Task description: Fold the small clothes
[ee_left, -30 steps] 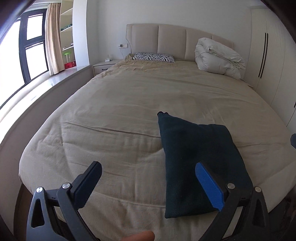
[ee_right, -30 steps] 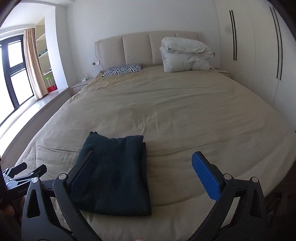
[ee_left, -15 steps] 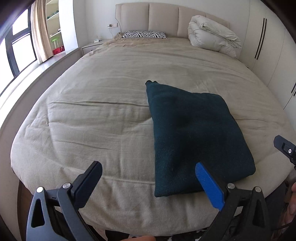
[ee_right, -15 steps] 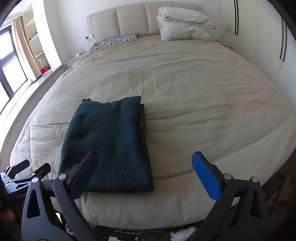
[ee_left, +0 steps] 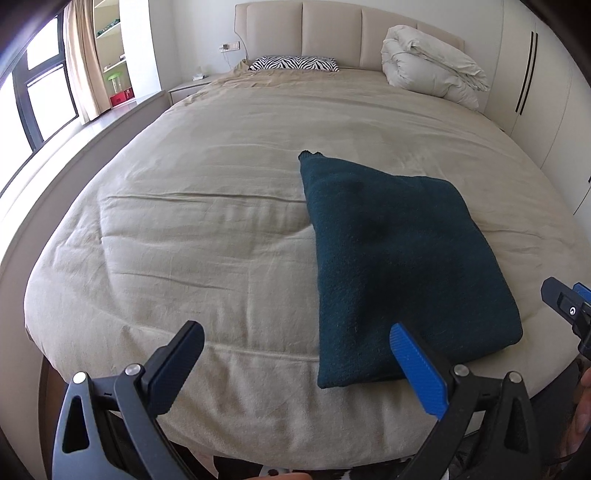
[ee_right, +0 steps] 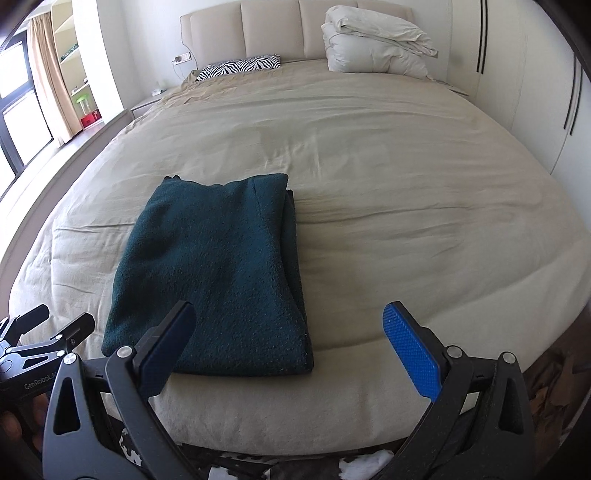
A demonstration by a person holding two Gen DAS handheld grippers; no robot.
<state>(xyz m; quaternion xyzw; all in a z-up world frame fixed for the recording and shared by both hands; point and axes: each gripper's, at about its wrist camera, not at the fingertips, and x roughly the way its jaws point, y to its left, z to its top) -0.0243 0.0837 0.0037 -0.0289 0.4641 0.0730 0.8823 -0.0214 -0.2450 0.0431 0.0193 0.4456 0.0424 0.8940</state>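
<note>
My left gripper (ee_left: 299, 363) and right gripper (ee_right: 295, 341) both hang spread wide and empty at the foot of the bed (ee_right: 406, 184). Just beyond them a folded dark green garment (ee_right: 218, 273) lies flat on the beige cover, near its front edge. Farther off, a zebra pillow (ee_left: 293, 63) and a bundled white duvet (ee_left: 432, 70) rest by the headboard (ee_left: 332, 26).

The only readable lettering is white print, "GenRobot", on the black body of the left gripper (ee_right: 48, 328), seen at the lower left edge of the right wrist view; whatever follows that word is cut off. Nothing else carries legible text.
</note>
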